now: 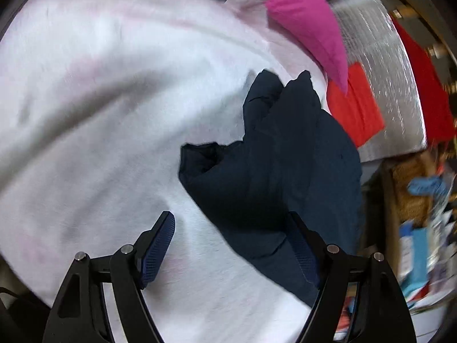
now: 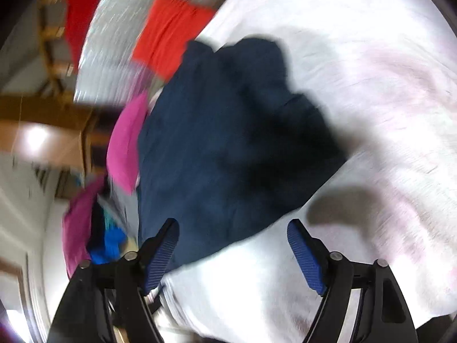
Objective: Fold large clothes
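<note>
A crumpled dark navy garment lies on a white, faintly pink sheet. My left gripper is open and empty, just above the garment's near edge; its right finger overlaps the cloth. In the right wrist view the same navy garment lies on the white sheet, and my right gripper is open and empty, hovering over the garment's near hem. This view is motion-blurred.
A magenta garment and an orange-red folded piece lie beyond the navy one, by a shiny silver surface. Red cloth hangs behind. Cluttered boxes stand at right. Wooden furniture and more coloured clothes are at left.
</note>
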`<control>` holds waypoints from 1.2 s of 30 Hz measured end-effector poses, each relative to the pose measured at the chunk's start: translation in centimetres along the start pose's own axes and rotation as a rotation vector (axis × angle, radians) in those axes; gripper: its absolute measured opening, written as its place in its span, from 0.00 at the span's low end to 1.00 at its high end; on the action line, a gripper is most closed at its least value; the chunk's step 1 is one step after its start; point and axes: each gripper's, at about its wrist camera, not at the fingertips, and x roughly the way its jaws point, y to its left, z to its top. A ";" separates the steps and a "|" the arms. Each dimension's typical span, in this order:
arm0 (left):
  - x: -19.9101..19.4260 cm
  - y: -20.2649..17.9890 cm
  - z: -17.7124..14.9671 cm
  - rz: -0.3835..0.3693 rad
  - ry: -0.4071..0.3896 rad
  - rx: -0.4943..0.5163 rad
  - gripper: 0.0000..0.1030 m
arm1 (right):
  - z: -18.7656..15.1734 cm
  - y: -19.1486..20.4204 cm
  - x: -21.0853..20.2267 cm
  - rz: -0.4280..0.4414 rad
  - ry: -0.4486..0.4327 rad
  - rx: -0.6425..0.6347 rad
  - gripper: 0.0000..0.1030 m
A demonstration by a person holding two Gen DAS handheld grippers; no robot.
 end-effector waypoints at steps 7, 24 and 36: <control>0.6 -1.7 0.3 -0.036 -0.055 0.016 0.49 | 1.8 -0.5 1.0 0.015 -0.077 0.074 0.74; 0.9 -3.5 0.4 0.133 -0.091 0.117 0.58 | 3.2 2.6 -0.6 -0.167 -0.165 -0.107 0.52; 2.0 -3.6 1.2 0.096 -0.095 0.094 0.52 | 5.2 -0.5 -0.3 -0.109 -0.124 0.023 0.71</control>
